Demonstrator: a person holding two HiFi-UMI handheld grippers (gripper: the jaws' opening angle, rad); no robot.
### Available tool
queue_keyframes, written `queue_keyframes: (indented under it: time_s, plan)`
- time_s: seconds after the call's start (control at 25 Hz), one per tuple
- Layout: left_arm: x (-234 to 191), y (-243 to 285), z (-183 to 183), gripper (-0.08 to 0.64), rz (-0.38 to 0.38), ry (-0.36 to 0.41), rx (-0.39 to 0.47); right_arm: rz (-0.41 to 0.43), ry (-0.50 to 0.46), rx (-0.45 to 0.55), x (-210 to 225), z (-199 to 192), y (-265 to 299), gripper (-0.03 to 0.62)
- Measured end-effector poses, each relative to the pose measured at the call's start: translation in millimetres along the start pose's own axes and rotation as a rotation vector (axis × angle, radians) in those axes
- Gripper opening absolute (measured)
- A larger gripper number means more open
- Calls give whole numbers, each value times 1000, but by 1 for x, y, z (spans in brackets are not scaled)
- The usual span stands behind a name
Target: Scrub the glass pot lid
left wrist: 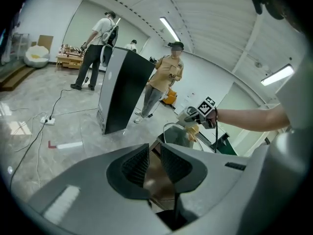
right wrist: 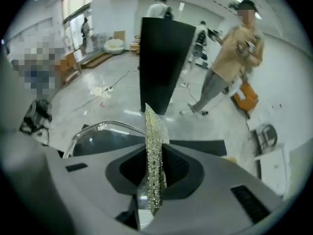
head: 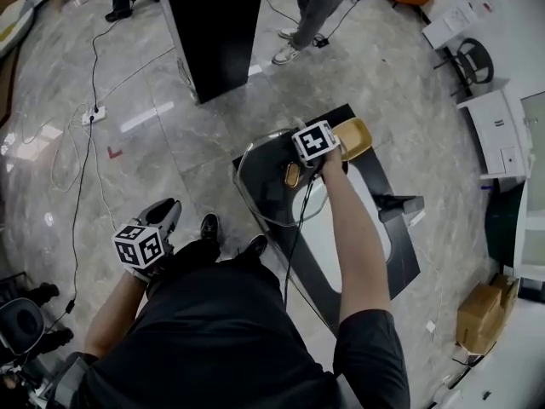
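Dark tabletop (head: 402, 264) bears round glass lid (head: 264, 186); right gripper (right wrist: 154, 156) fingers clench glittery mesh scrubber (right wrist: 155, 141); left gripper (left wrist: 154, 163) fingers parted, empty.

Clear glass lid (head: 262, 187), glittery scrub cloth (right wrist: 154, 163), glossy stone floor (head: 153, 83)

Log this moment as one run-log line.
right gripper: shut on scrub pad, over glass lid | left gripper: open, empty, by waist | glass lid: on dark table

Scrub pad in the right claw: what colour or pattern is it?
The pad is a glittery, pale green-gold mesh. The right gripper view shows it best.
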State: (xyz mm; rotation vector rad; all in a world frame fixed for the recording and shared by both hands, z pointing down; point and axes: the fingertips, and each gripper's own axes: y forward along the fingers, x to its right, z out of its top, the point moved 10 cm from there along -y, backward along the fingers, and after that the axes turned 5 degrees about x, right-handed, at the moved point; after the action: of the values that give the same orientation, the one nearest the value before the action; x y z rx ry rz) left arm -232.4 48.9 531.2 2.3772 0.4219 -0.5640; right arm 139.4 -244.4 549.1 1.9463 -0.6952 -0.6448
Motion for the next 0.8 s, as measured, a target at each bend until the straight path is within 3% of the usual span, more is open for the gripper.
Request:
queue_keyframes:
  time_s: [0.08, 0.2, 0.4, 0.56, 0.8]
  plan:
    - [-1, 3, -5, 74, -2, -15, -16, 47, 210, -23, 15, -29, -8, 64]
    - [1, 19, -6, 74, -35, -14, -45, 22, 315, -32, 22, -62, -11, 66]
    - [24, 45, 7, 74, -109, 21, -43, -22, 310, -77, 13, -82, 6, 66]
    - [24, 46, 13, 74, -110, 5, -32, 24, 343, -67, 9, -64, 19, 66]
    - [3, 33, 7, 74, -52, -25, -38, 78, 185, -110, -16, -28, 29, 66]
